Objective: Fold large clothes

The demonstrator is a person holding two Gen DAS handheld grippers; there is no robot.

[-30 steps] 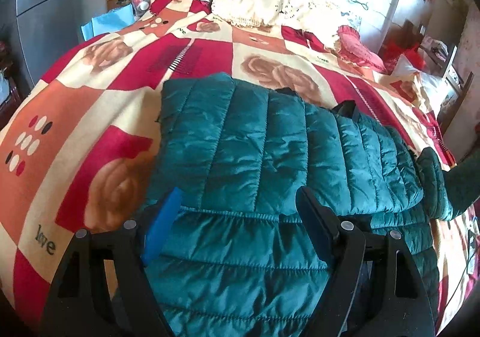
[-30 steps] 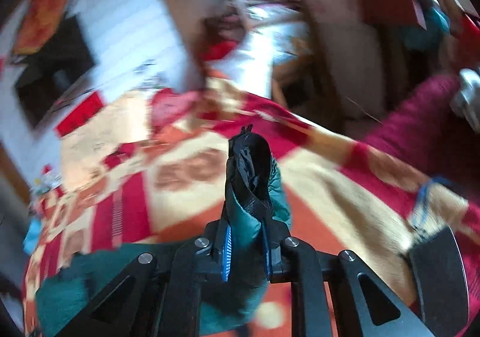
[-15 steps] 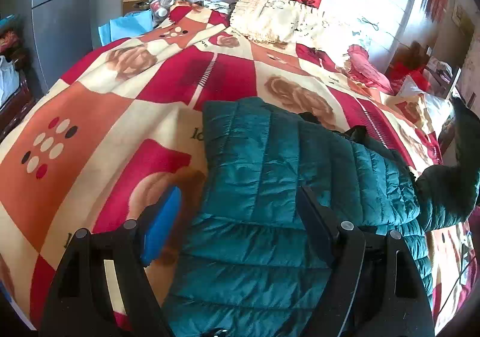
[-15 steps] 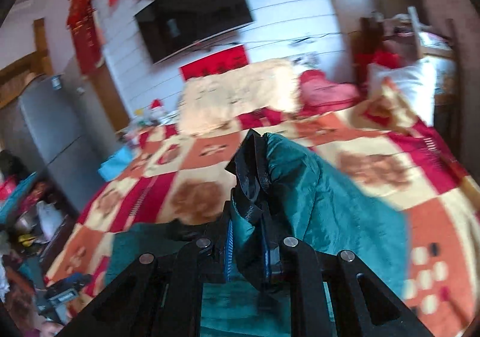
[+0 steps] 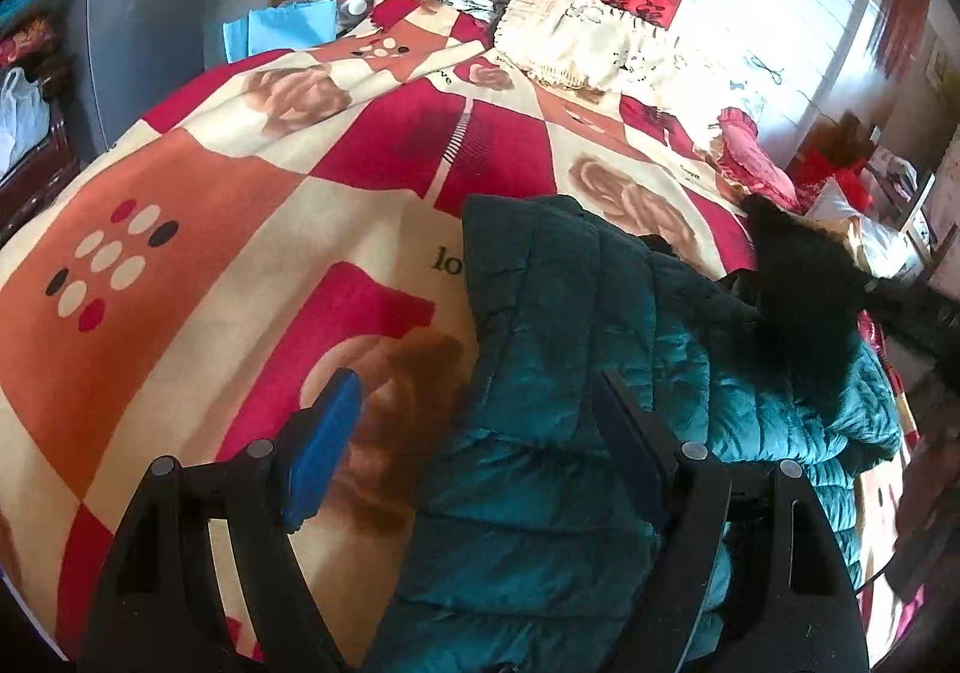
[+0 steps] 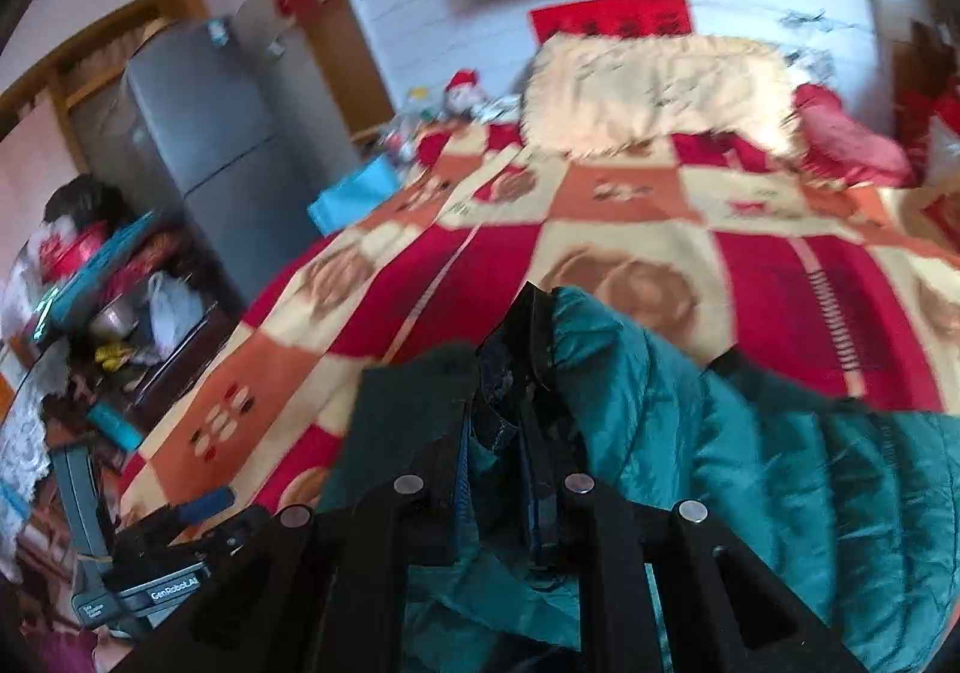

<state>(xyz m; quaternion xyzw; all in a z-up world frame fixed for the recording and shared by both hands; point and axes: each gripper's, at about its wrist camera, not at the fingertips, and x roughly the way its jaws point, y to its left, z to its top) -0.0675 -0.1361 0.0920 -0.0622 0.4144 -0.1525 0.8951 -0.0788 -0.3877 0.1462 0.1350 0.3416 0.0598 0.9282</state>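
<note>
- The left gripper (image 5: pixel 474 433) hangs with its jaws apart, gripping nothing, above the near left edge of the teal quilted jacket (image 5: pixel 576 385).
- The right gripper (image 6: pixel 495 433) is clamped on the jacket's black-lined edge, lifted above the rest.
- The jacket lies on the patterned blanket (image 5: pixel 180 229); bare blanket stretches left and beyond.
- The cream pillow (image 5: pixel 576 37) lies at the far end.

Bed with red, orange and cream rose-print blanket (image 5: pixel 252 181), teal quilted jacket (image 5: pixel 540 493), cream fringed cover (image 5: pixel 588 43), pink pillow (image 5: pixel 750 157)
</note>
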